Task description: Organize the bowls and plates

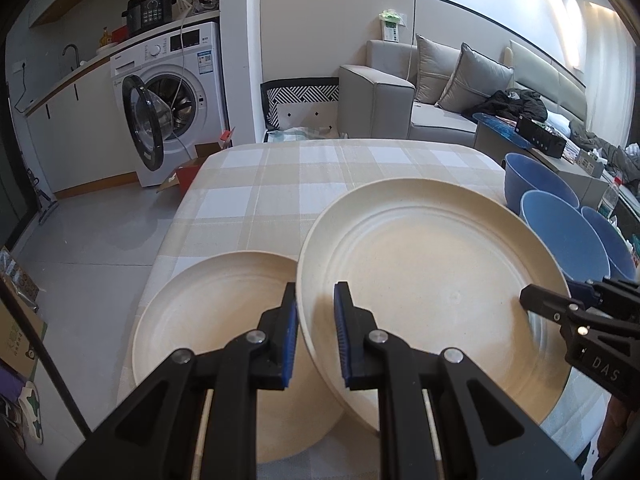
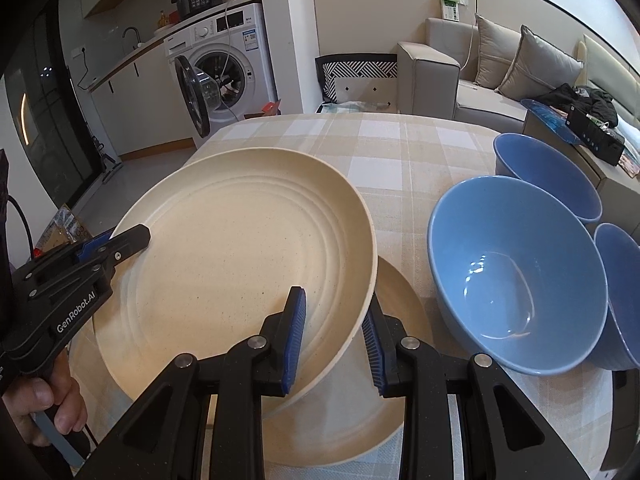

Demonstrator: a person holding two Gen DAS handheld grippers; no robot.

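A large cream plate (image 1: 432, 280) (image 2: 240, 264) hangs tilted over the checkered table (image 1: 280, 184) (image 2: 400, 152), held from both sides. My left gripper (image 1: 316, 286) (image 2: 136, 238) is shut on its left rim. At the opposite rim my right gripper (image 2: 335, 296) (image 1: 528, 296) is shut on the plate too. A second cream plate (image 1: 208, 312) (image 2: 400, 296) lies flat on the cloth, partly hidden under the held one. Three blue bowls stand to the right: a near one (image 2: 516, 272) (image 1: 560, 232), a far one (image 2: 548, 172) (image 1: 532, 176) and one at the edge (image 2: 620, 292) (image 1: 612, 240).
A washing machine (image 1: 176, 96) with its door open stands beyond the table's far left corner, with a red box (image 1: 188, 172) on the floor beside it. A grey sofa (image 1: 400, 96) and a cluttered low table (image 1: 540, 136) lie behind. A person's hand (image 2: 48, 408) grips the left tool.
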